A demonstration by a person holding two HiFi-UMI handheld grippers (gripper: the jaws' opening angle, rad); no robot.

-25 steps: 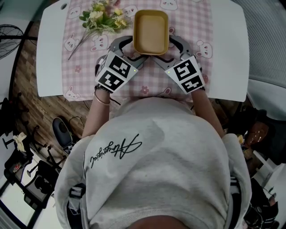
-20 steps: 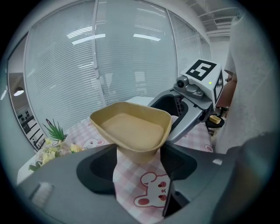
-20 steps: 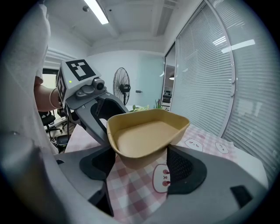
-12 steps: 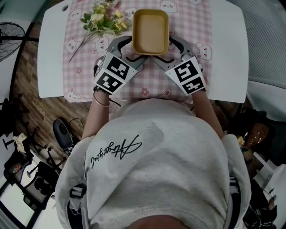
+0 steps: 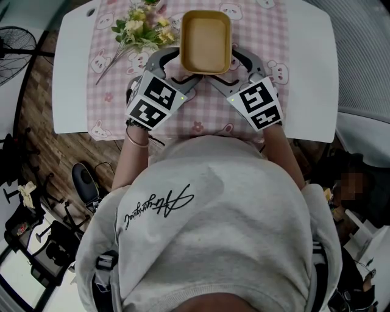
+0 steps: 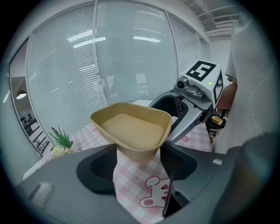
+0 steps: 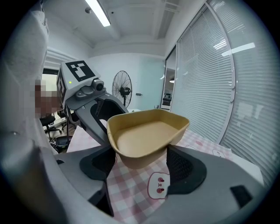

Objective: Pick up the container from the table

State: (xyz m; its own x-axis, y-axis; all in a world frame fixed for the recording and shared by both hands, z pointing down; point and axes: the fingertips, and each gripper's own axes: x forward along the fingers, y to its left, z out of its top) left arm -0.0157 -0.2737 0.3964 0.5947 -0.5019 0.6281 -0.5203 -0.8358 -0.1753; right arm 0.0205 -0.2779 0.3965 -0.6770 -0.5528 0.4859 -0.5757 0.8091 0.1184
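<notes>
Tan container [image 5: 206,41] sits over the pink checked tablecloth [image 5: 201,105] on the white table [image 5: 311,73], and in the gripper views it appears raised clear of the cloth. Left gripper [image 5: 186,66] is clamped on its near left corner. Right gripper [image 5: 226,66] is clamped on its near right corner. A flower bunch [image 5: 140,27] lies on the cloth just left of the container.

Bright, even light from a ceiling tube [image 7: 98,13], soft shadows; the left and right gripper views bulge, corners black.
</notes>
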